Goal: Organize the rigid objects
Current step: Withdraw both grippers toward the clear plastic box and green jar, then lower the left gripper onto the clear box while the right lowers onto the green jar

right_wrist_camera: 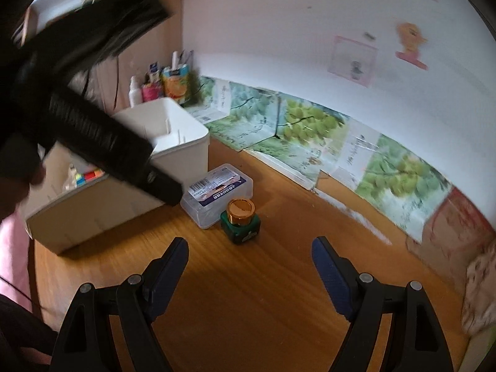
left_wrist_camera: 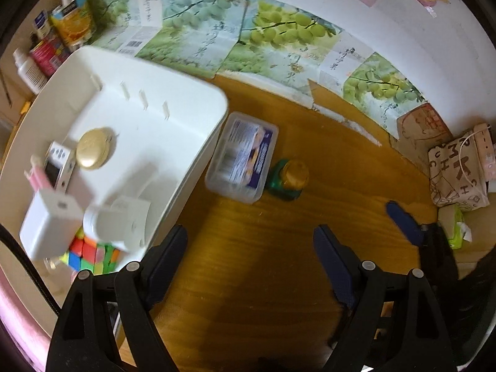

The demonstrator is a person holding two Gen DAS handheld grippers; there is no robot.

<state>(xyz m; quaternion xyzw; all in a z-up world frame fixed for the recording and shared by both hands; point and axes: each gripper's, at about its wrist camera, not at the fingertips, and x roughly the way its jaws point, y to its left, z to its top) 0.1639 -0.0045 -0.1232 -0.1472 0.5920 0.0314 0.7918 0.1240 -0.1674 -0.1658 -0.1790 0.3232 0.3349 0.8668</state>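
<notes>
Both the left gripper and right gripper hang spread wide and empty above the wooden surface; farther on, the green jar touches the clear plastic box just beside the white bin

Both tools were spread wide and held nothing. The left tool hung tilted downward. The right tool sat lower, to its right.
</notes>
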